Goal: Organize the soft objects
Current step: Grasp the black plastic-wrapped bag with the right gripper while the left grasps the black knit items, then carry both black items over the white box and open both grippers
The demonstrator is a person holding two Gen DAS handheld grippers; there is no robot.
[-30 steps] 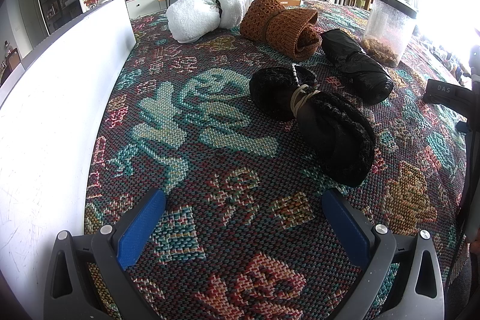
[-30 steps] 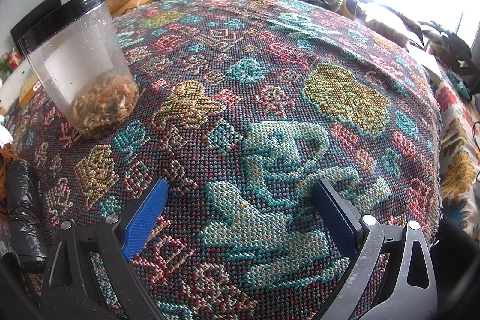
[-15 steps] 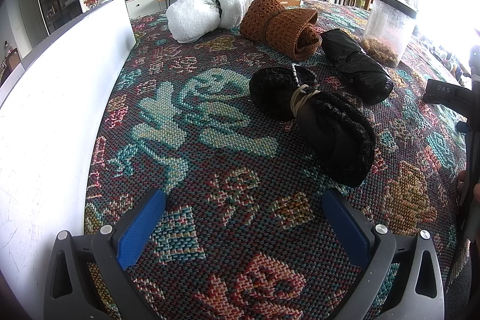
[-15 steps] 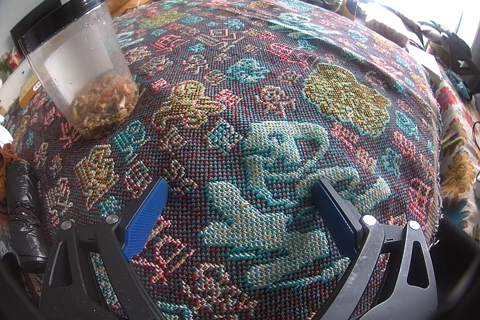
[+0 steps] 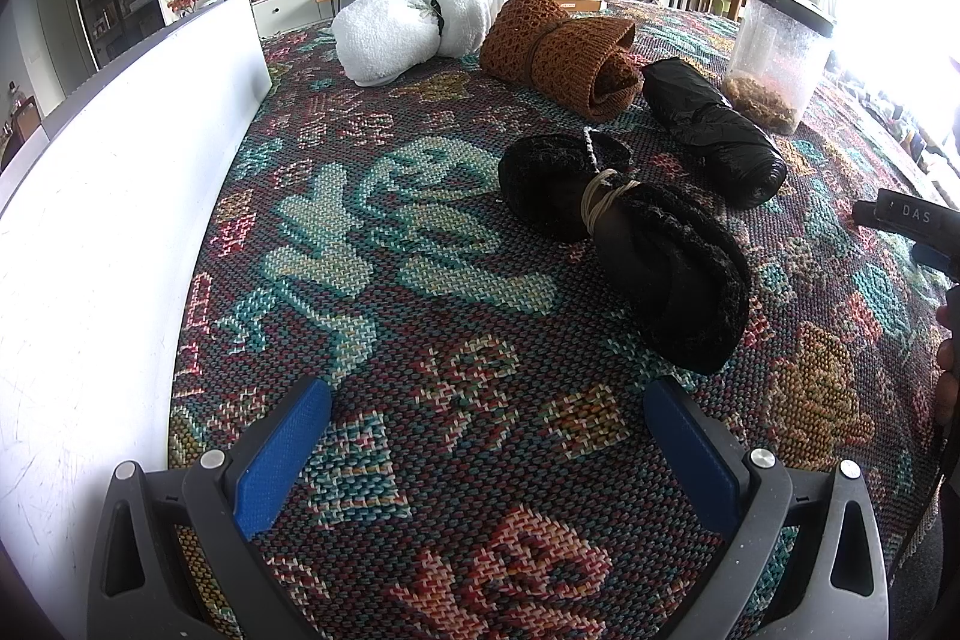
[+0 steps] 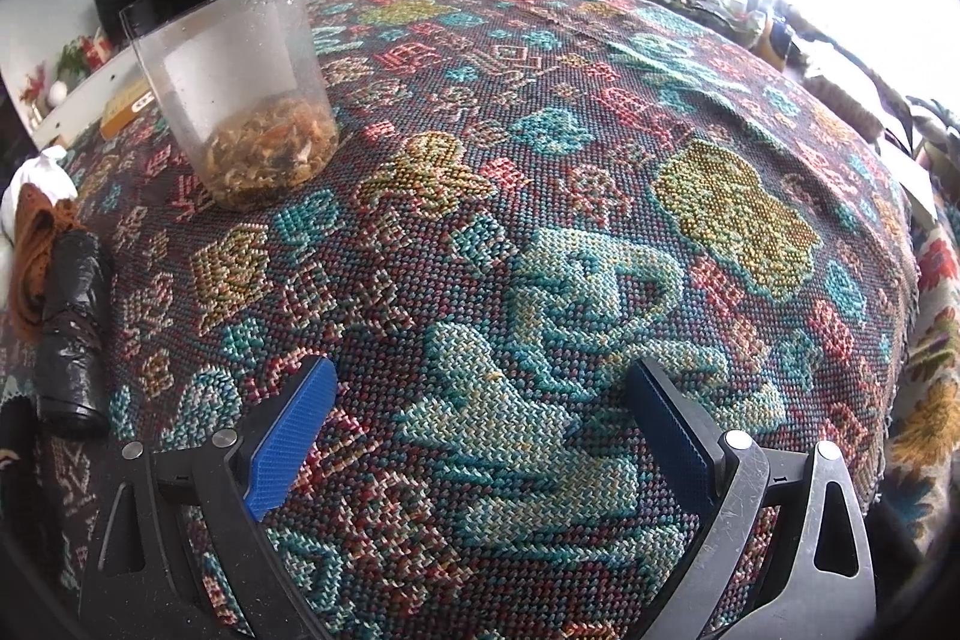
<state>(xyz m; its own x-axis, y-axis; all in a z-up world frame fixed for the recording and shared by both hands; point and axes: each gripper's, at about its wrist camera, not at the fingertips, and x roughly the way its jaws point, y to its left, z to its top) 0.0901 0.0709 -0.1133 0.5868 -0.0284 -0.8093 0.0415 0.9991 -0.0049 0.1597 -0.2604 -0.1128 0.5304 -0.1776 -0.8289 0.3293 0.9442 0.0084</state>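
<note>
black fuzzy roll (image 5: 636, 250), tied so it stays rolled, lies on the tabletop (image 5: 372, 280) just ahead of the left gripper (image 5: 486, 448); right gripper (image 6: 480, 436) near the jar (image 6: 240, 82). both fingers spread, empty.

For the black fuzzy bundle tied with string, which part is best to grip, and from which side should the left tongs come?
Probably the thick rolled end nearest the left tongs, just below the string tie. The black fuzzy bundle lies diagonally on the woven cloth, so come from above and turn the open tongs across its width. The waist at the string is narrower, but the string could slip.
</note>
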